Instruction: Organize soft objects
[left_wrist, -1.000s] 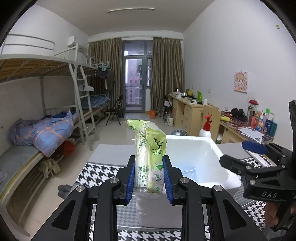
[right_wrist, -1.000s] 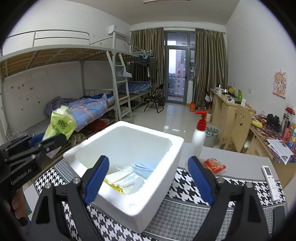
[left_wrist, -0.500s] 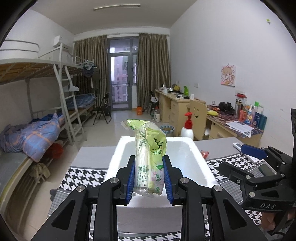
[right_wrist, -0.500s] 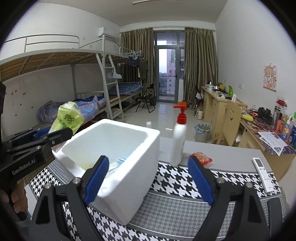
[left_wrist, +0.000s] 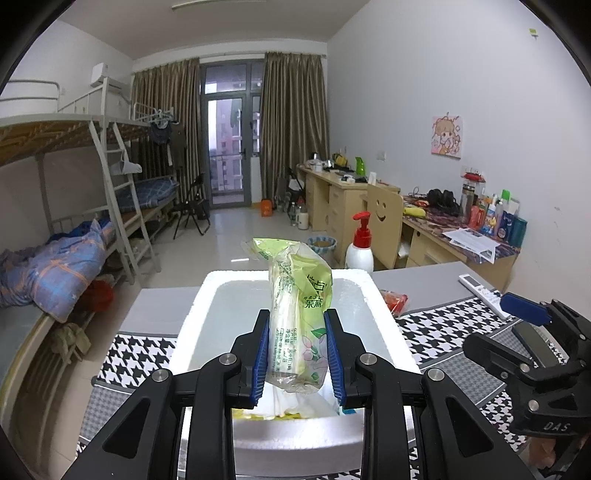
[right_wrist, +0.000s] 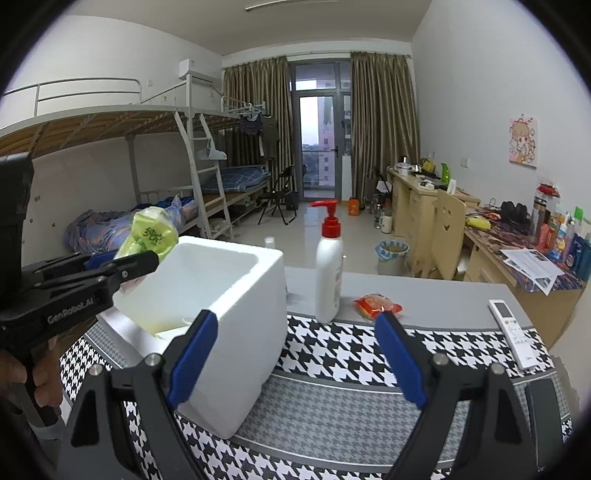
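Observation:
My left gripper (left_wrist: 296, 354) is shut on a green tissue pack (left_wrist: 299, 310) and holds it upright over the open white foam box (left_wrist: 384, 314). The pack (right_wrist: 153, 236) and the box (right_wrist: 243, 317) also show in the right wrist view, at the left. White and yellow soft items lie in the box bottom (left_wrist: 280, 406). My right gripper (right_wrist: 295, 362) is open and empty, low over the houndstooth cloth to the right of the box. A red snack packet (right_wrist: 376, 304) lies on the table beyond it.
A white pump bottle with a red top (right_wrist: 328, 273) stands just right of the box. A white remote (right_wrist: 511, 332) lies at the table's right edge. A dark flat object (right_wrist: 543, 413) lies at the near right. Bunk beds left, desks right.
The left gripper with the tissue pack has moved over the middle of the box. The right gripper has swung right, so the box now sits at its left and the bottle ahead.

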